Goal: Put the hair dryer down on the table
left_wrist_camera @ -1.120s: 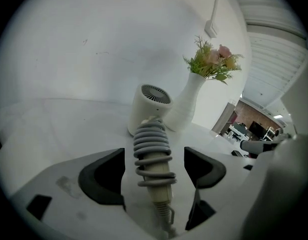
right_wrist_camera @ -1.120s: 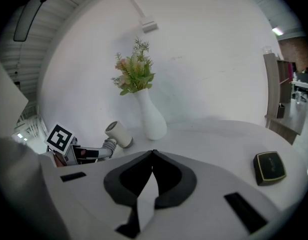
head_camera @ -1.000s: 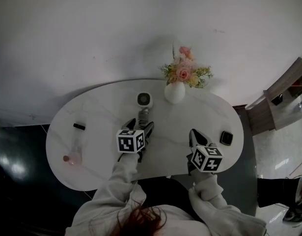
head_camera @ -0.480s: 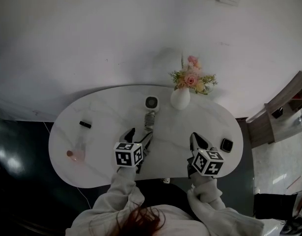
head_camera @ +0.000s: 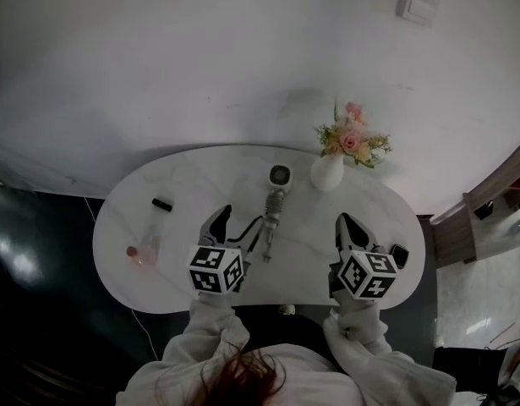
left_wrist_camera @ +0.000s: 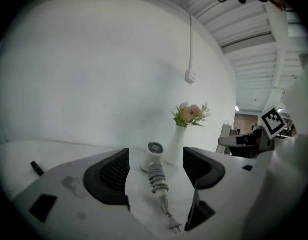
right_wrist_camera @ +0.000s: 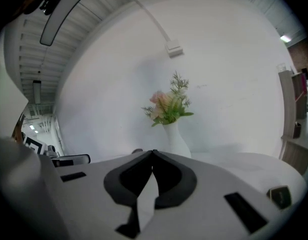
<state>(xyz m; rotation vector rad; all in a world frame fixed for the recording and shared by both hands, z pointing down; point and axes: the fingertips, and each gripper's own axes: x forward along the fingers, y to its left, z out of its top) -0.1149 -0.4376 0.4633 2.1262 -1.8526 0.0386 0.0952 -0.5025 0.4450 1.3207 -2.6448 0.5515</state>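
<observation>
Left tongs (left_wrist_camera: 155,155) apart before the hair dryer (left_wrist_camera: 155,173); right tongs (right_wrist_camera: 152,155) together.

the right gripper (head_camera: 344,222) partly hides a dark object (head_camera: 401,255) too small to identify.

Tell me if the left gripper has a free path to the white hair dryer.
Probably yes: the left gripper is open and the white hair dryer lies straight ahead, unobstructed.

Hair dryer (head_camera: 275,200) at mid table (head_camera: 192,176), vase (head_camera: 326,174) just R of it, bottle (head_camera: 144,249) far L.
</observation>
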